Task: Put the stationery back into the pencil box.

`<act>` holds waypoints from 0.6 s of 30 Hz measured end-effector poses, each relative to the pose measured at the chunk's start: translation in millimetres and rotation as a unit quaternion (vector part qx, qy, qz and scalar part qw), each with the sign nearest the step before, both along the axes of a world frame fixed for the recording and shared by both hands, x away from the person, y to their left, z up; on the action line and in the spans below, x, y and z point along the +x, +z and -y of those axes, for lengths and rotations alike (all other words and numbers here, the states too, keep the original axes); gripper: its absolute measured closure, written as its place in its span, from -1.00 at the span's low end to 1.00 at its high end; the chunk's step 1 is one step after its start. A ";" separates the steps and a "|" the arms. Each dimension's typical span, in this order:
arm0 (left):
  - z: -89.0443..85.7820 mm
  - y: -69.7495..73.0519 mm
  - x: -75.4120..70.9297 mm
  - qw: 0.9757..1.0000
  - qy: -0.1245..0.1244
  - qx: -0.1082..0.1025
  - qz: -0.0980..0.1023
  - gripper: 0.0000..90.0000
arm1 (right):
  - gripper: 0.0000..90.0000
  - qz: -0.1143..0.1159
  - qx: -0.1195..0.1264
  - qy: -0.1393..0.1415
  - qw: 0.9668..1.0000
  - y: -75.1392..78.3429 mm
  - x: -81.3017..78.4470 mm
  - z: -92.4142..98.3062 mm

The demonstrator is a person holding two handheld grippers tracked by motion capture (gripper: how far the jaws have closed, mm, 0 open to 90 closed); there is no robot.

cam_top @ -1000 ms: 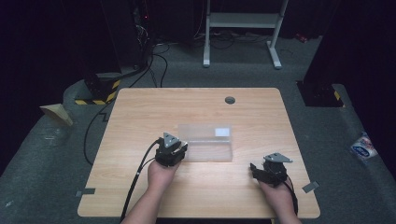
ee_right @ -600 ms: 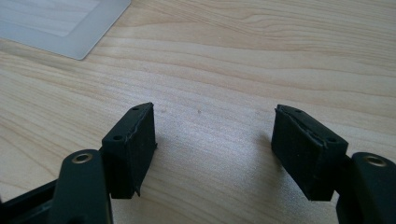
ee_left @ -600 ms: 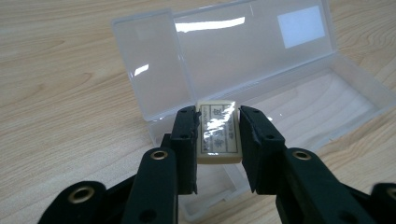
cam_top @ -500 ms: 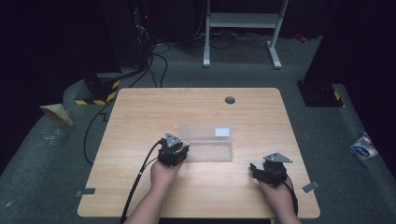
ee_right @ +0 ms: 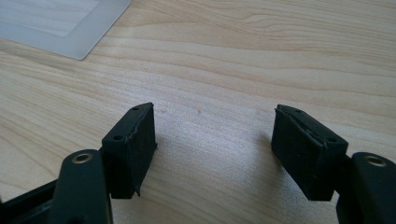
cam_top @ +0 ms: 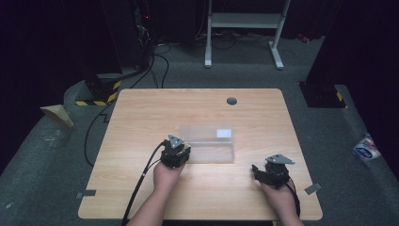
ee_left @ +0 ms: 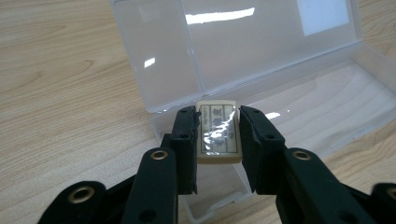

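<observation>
A clear plastic box (cam_top: pixel 209 143) lies open mid-table, its lid (ee_left: pixel 243 46) tilted up behind its shallow base (ee_left: pixel 322 107). My left gripper (cam_top: pixel 178 151) is at the box's left end, shut on a cream eraser (ee_left: pixel 215 133) with a printed label. The eraser hangs just over the near left corner of the base in the left gripper view. My right gripper (cam_top: pixel 261 172) rests low near the table's front right. In the right gripper view its jaws (ee_right: pixel 212 140) stand open over bare wood with nothing between them. A corner of the box (ee_right: pixel 70 28) shows at the upper left there.
The wooden table (cam_top: pixel 141 122) has a round grommet hole (cam_top: pixel 231 100) near its far edge. The left gripper's cable (cam_top: pixel 141 183) trails off the front edge. On the floor are a white stand (cam_top: pixel 244 28) behind the table and a crumpled packet (cam_top: pixel 366 148) at the right.
</observation>
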State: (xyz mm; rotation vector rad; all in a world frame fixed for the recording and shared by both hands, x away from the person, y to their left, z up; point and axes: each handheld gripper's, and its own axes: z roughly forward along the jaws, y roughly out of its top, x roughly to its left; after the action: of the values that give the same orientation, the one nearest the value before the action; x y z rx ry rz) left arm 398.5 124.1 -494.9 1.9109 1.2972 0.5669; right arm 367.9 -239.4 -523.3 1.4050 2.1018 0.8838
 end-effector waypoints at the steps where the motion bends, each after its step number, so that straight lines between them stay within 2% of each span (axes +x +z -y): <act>1: 0.1 -0.3 0.1 1.000 0.001 0.001 0.000 0.51 | -0.33 0.000 0.000 0.000 1.000 0.0 0.1 -0.1; 10: 2.2 -3.3 1.8 1.000 0.009 0.001 -0.003 0.51 | -0.32 0.000 0.001 0.000 1.000 0.0 0.1 -0.4; 13: 2.3 -5.6 3.8 1.000 0.010 0.011 -0.008 0.51 | -0.32 0.000 0.000 0.001 1.000 0.0 0.1 -0.3; 18: 2.4 -7.7 5.4 1.000 0.018 0.017 -0.013 0.51 | -0.32 0.002 -0.001 0.004 1.000 -0.2 -0.3 -0.2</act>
State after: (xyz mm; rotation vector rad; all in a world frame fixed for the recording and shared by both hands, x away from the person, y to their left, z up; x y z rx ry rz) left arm 403.9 121.8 -502.7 1.9306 1.3494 0.5877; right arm 367.6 -239.2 -523.5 1.3943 2.1056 0.8865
